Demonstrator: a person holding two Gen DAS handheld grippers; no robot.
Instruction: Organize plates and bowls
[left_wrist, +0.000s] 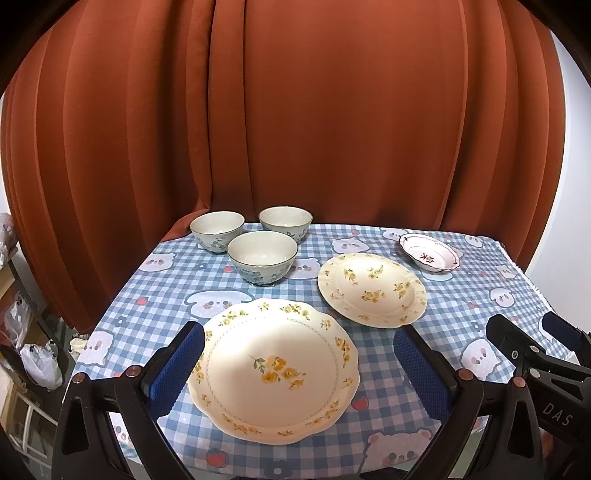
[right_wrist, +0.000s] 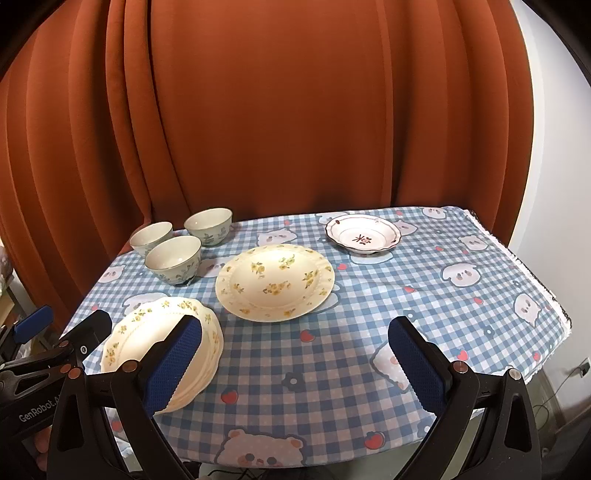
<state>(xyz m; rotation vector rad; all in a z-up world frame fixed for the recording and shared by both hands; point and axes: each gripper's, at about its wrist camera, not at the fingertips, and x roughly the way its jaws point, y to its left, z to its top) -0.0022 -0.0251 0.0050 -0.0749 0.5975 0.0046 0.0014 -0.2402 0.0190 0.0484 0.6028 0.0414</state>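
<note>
Left wrist view: the left gripper (left_wrist: 299, 369) stands wide, straddling the large scalloped cream plate with yellow flowers (left_wrist: 273, 371). Behind that plate sit three pale blue-patterned ceramic bowls (left_wrist: 262, 262); behind-right lies a round cream floral plate (left_wrist: 372, 290). Right wrist view: the right gripper (right_wrist: 295, 365) stands wide and empty over the blue checked tablecloth (right_wrist: 424, 295), right of the scalloped plate; a small pink-rimmed dish (right_wrist: 364, 234) lies far behind.

Three plates (right_wrist: 275, 282), three bowls (right_wrist: 173, 264), checked tablecloth (right_wrist: 369, 325)
</note>
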